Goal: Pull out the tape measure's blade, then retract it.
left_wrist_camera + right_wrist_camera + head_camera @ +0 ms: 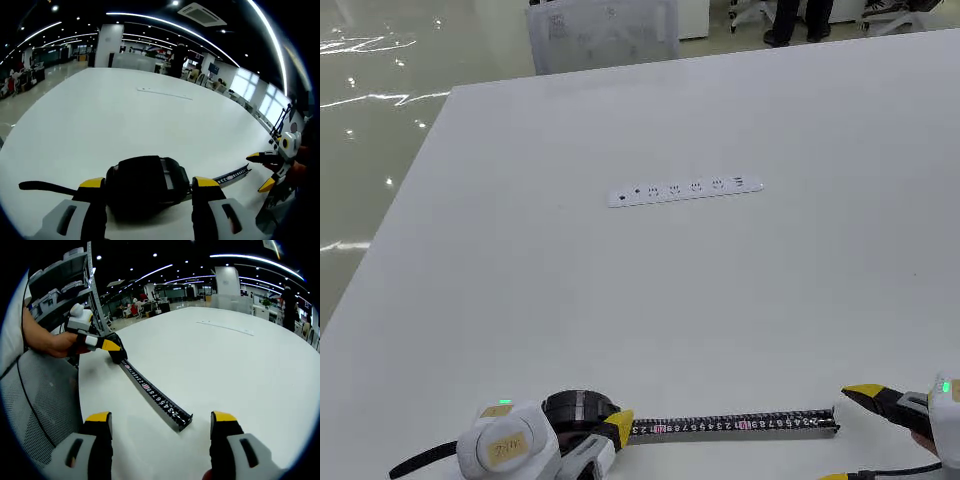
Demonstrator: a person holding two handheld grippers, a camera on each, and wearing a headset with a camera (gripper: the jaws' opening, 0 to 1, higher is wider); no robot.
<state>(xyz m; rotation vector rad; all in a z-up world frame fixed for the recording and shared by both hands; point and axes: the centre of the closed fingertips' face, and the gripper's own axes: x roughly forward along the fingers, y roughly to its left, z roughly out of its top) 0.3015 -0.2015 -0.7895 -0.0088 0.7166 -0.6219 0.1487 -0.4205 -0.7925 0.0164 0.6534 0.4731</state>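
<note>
The left tool [149,184] is clamped on the tape measure [142,172]. One yellow tip sits on each side of its round black body. The tape measure is on the white counter [650,290], at the near edge, on the person's left side. A black strap [42,186] comes off it and lies to the left.

The blade [740,425] is out. It lies flat on the counter and runs from the tape measure to the right. Its numbers face up.

The right tool [161,418] is at the far end of the blade. Its two tips are wide apart and hold nothing. The end of the blade lies just in front of the gap between the tips, and they do not touch it. A hand [62,344] holds the left tool over by the tape measure.

A white power strip [685,189] lies farther back on the counter, well apart from the tape measure.
</note>
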